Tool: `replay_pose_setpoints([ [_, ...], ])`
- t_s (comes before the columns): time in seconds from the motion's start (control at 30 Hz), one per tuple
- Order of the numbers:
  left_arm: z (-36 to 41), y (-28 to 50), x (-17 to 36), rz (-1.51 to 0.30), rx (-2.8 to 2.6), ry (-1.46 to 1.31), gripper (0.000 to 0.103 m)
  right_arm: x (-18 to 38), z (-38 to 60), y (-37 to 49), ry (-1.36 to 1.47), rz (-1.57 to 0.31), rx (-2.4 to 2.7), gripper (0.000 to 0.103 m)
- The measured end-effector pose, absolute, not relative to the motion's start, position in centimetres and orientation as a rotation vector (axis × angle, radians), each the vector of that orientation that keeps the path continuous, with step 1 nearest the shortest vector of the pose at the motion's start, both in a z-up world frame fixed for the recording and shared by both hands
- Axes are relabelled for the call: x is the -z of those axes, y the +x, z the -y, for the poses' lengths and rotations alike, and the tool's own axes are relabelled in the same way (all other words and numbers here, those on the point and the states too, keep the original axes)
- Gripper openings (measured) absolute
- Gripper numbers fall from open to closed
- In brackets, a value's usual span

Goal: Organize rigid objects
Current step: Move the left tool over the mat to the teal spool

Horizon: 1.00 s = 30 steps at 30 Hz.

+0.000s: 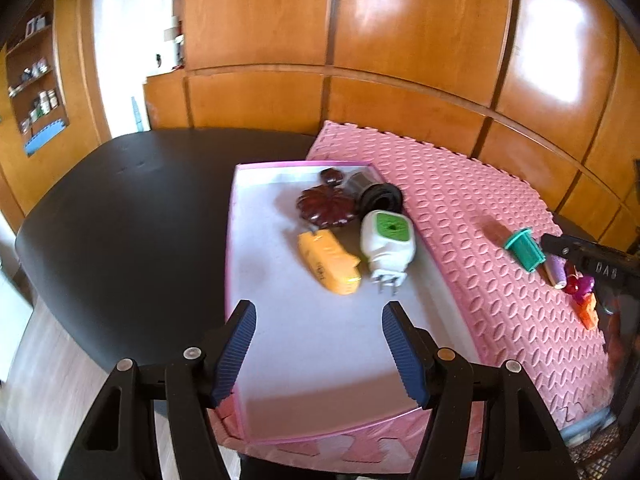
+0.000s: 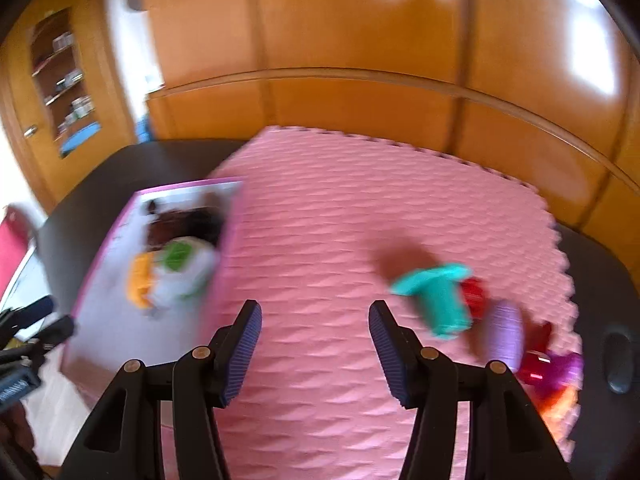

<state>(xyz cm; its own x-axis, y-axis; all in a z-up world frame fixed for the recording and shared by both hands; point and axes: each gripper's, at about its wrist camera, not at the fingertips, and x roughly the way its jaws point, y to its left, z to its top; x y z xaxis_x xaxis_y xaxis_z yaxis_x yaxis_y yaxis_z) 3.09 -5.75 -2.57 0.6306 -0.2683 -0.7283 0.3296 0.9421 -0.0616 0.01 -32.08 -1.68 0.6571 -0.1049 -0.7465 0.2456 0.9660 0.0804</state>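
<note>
Sorted and unsorted rigid objects, seen from both wrist views. Four or five items already lie grouped at the far end of the pink-rimmed tray (image 1: 234, 264): a yellow block (image 1: 328, 266), a white plug-in unit with a green face (image 1: 387, 240), a dark red flower-shaped piece (image 1: 326, 205) and a black ring-shaped part (image 1: 380, 197), all close together or touching. Clustering them at the far end leaves the near half of the tray bare, presumably to receive the rest.

The items not yet sorted lie in a loose heap on the pink foam mat (image 1: 460, 200) to the right of the tray: a teal flanged cup (image 2: 440, 300) on its side, a lilac cylinder (image 2: 506, 332) just beside it, and small red, magenta and orange pieces behind, too blurred to name.

The left hand-held gripper (image 1: 319, 356) hovers over the tray's bare near half, jaws apart with nothing between them. The right hand-held gripper (image 2: 316, 352) is over the mat, jaws likewise apart and empty; the teal cup lies just to its right, so that cup is the likely next pick. The mat and tray rest on a dark surface (image 1: 120, 208), backed by wooden wall panels (image 1: 400, 40).
</note>
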Motion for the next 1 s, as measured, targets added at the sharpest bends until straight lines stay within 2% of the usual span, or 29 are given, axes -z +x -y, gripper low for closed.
replay_pose_setpoints([
  [0.23, 9.2, 2.7, 1.9, -0.815, 0.420, 0.130, 0.066, 2.1, 44.3, -5.7, 0.363, -0.768, 0.501, 0.058],
  [0.5, 15.7, 2.0, 1.9, -0.861, 0.575, 0.195, 0.067, 5.6, 52.2, -11.5, 0.643, -0.707, 0.704, 0.061],
  [1.0, 26.5, 3.3, 3.9, -1.002, 0.732, 0.193, 0.066, 5.2, 52.3, -12.2, 0.716, -0.650, 0.644, 0.061],
])
